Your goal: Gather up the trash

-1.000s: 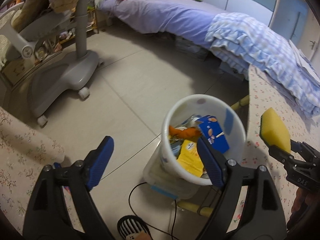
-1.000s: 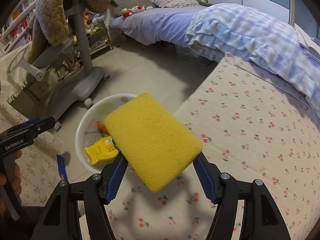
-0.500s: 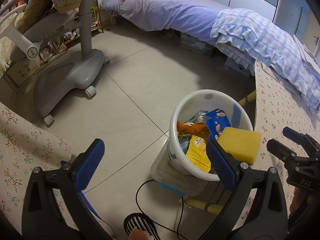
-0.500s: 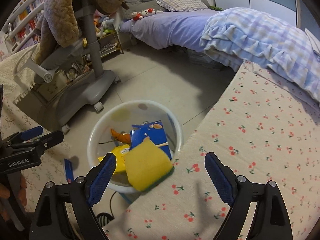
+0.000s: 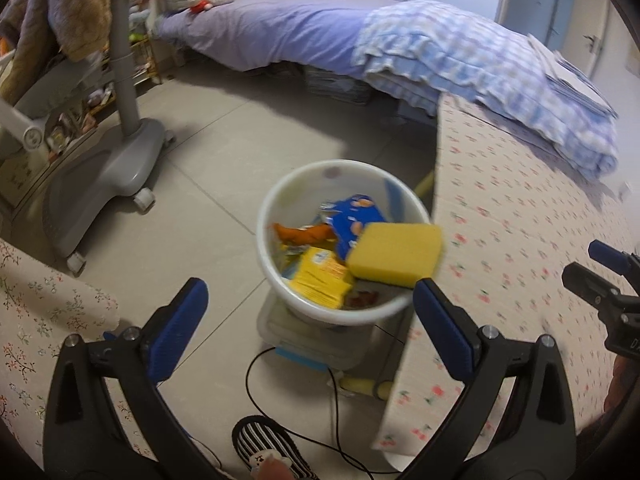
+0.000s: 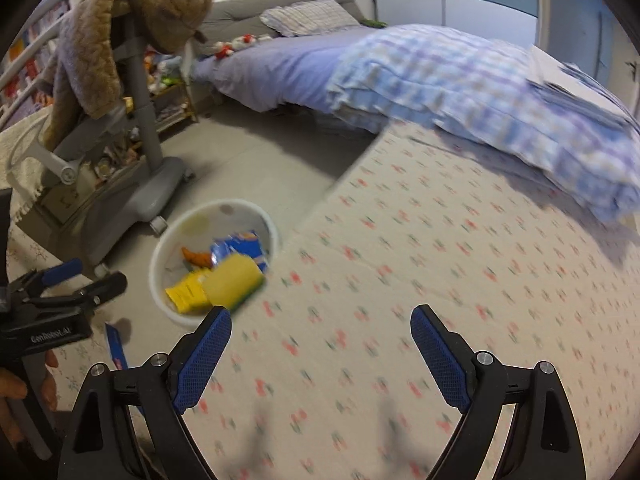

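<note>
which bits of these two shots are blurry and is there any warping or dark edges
Left wrist view: the bed and flowered cloth smear; the sponge in the white bin is soft-edged; the left claw stays crisp. Right wrist view: heavier smear over the cloth and bin, with the right claw sharp. Both bend straight lines and have black corners.

Open floor ahead-left, crowded bin mouth straight ahead

Between the spread fingers of the left hand-held gripper (image 5: pixel 310 308): white bin (image 5: pixel 280 196), its mouth packed with wrappers and a yellow sponge (image 5: pixel 394 254) lying across the rim. Right of it, the cherry-print surface (image 5: pixel 500 240), bare under the right hand-held gripper (image 6: pixel 320 340). Farther left, grey chair base (image 5: pixel 116 168); bare floor (image 5: pixel 224 132) beyond.
</note>
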